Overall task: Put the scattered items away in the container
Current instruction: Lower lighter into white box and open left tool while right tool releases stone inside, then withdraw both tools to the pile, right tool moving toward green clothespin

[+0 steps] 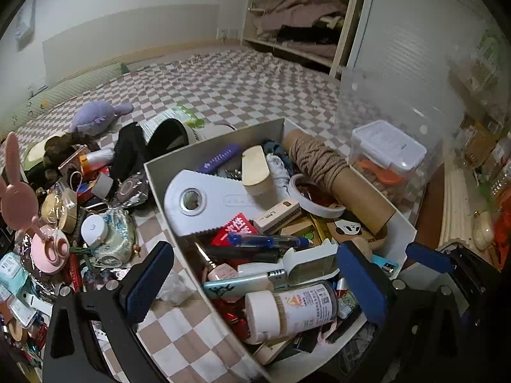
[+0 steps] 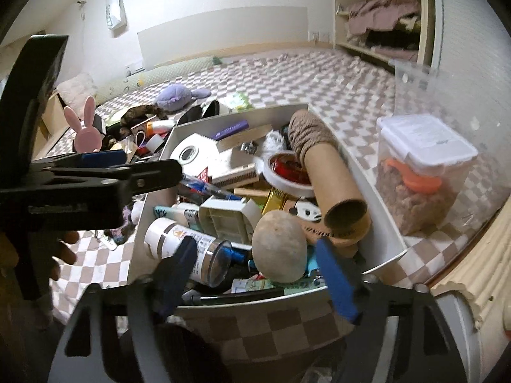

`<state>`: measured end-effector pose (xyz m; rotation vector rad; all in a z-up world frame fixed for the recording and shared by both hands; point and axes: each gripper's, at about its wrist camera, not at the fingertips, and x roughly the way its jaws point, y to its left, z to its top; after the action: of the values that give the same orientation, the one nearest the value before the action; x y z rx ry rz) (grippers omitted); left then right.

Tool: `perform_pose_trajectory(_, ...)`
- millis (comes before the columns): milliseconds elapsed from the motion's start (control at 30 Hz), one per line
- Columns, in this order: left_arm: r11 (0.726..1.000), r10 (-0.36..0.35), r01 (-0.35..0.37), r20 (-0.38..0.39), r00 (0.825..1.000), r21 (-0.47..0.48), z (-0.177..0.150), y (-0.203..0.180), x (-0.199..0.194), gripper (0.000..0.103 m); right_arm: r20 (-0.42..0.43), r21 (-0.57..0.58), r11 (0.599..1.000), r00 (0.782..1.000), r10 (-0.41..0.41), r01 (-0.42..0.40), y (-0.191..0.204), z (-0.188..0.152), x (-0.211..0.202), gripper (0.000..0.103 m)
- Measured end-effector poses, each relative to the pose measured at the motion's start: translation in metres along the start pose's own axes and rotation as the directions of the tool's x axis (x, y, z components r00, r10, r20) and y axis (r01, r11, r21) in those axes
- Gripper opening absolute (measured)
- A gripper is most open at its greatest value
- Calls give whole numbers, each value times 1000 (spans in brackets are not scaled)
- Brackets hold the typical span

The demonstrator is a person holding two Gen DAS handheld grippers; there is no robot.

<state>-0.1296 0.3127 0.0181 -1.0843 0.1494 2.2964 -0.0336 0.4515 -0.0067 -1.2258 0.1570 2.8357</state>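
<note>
The white open box (image 1: 217,140) stands on the checked sheet, packed with a cardboard tube wound with cord (image 1: 322,162), a tape roll, pens and a white-capped bottle (image 1: 287,312). My left gripper (image 1: 255,284) hangs open above the box's near left corner, its fingers wide apart and holding nothing. Left of the box lies a pile of loose items: a pink rabbit-eared piece (image 1: 19,198), pink scissors (image 1: 54,249) and a round white case (image 1: 94,229). My right gripper (image 2: 257,279) is open over the near rim of the box (image 2: 242,113). A beige egg-shaped object (image 2: 279,245) lies between its pads, untouched.
A clear lidded tub with an orange scoop (image 2: 421,166) stands right of the box, against a clear bin wall. A purple plush (image 1: 95,116) and a black cup (image 1: 169,137) lie beyond the pile. A hand (image 2: 64,249) holds the left gripper. Shelves of clothes (image 1: 303,22) are at the back.
</note>
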Motion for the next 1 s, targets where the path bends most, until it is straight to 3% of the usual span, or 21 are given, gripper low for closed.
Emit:
perform_pose_trajectory(100,1000,-6,6,22,1000,-4,-4,10,-12,103,27,1,1000,1000,-4,4,3,1,-4,86)
perform_pose_trajectory(167,1000,3,-2,35,999,-7,-9,16,-18,103,40,2,1000,999,-6,5,5,1,-6,97)
perform_pose_trajectory(400,1000,25,-24,66,998,-14,-28,44,-43,103,53,-32,999,998,-15,17,22,1,-12,99)
perform_pose_trajectory(467,1000,26,-25,69,997,-14,-34,53,-50,103,67,-38,999,998,-14,17,27,0,-13,103)
perform_pose_trajectory(633,998,62,-59,86,994,-34,-53,77,-65,103,191,-22,1000,982,-2,7,40,0,-25,103)
perform_pose_trajectory(833,986,161,-151,168,973,-69,-73,113,-88,103,197,-124,992,979,42,-18,72,0,-25,103)
perform_pose_trajectory(933,979,202,-191,201,959,-72,-83,129,-98,103,261,-171,985,963,63,-18,88,-5,-28,103)
perform_pose_trajectory(1000,975,221,-209,213,952,-77,-89,139,-102,103,260,-211,977,962,81,-25,100,-8,-27,103)
